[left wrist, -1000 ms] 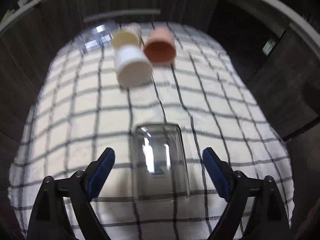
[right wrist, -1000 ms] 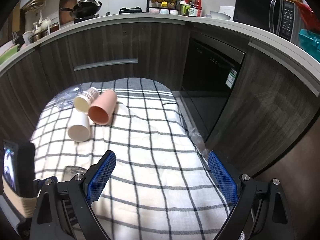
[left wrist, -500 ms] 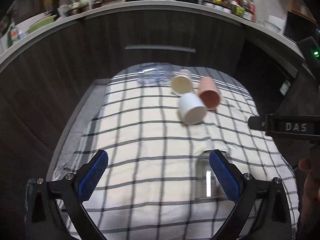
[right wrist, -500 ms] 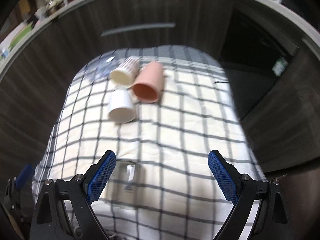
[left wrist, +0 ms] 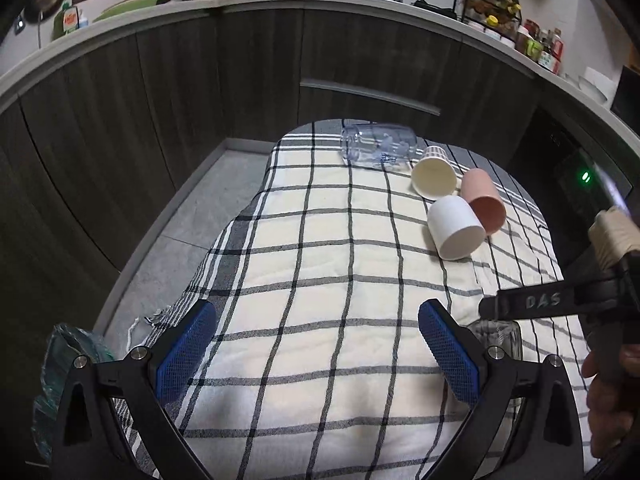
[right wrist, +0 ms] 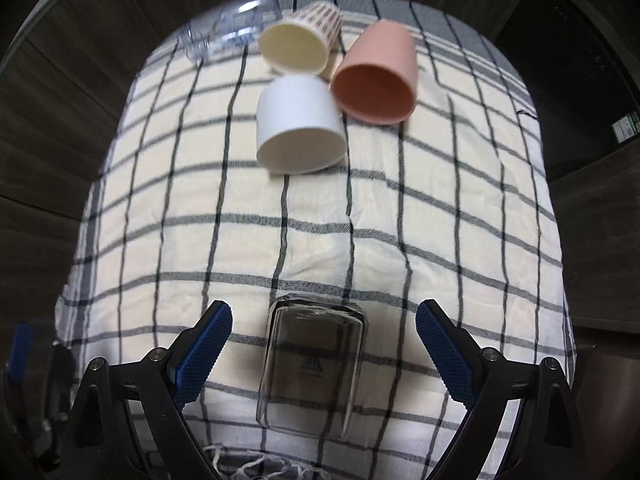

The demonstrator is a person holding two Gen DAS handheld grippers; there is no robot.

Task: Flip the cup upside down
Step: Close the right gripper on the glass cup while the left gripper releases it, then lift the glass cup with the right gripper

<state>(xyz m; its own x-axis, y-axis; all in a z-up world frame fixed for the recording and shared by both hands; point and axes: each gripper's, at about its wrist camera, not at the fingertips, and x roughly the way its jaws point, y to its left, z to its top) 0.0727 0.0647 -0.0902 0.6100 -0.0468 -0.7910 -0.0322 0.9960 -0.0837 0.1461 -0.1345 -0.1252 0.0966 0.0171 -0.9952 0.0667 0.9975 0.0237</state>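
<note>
A clear glass cup (right wrist: pixel 314 364) stands upside down on the checked cloth (right wrist: pixel 360 208), between the open jaws of my right gripper (right wrist: pixel 323 354), not touched. It shows partly in the left wrist view (left wrist: pixel 500 334), behind the right finger. My left gripper (left wrist: pixel 318 350) is open and empty over the cloth's near left part. A white cup (right wrist: pixel 298 120), a pink cup (right wrist: pixel 378 76) and a patterned paper cup (right wrist: pixel 298 42) lie on their sides at the far end. A clear glass (left wrist: pixel 378 148) lies on its side beyond them.
Dark wood cabinets (left wrist: pixel 200 80) surround the cloth-covered table. A grey floor strip (left wrist: pixel 192 232) runs along its left. A crumpled plastic bag (left wrist: pixel 60 360) lies at the near left. The right gripper's body (left wrist: pixel 560 300) and the hand holding it (left wrist: pixel 612 396) fill the left view's right edge.
My left gripper has drawn away left from the upside-down glass cup and lifted its view. My right gripper has swung down and now straddles that cup.
</note>
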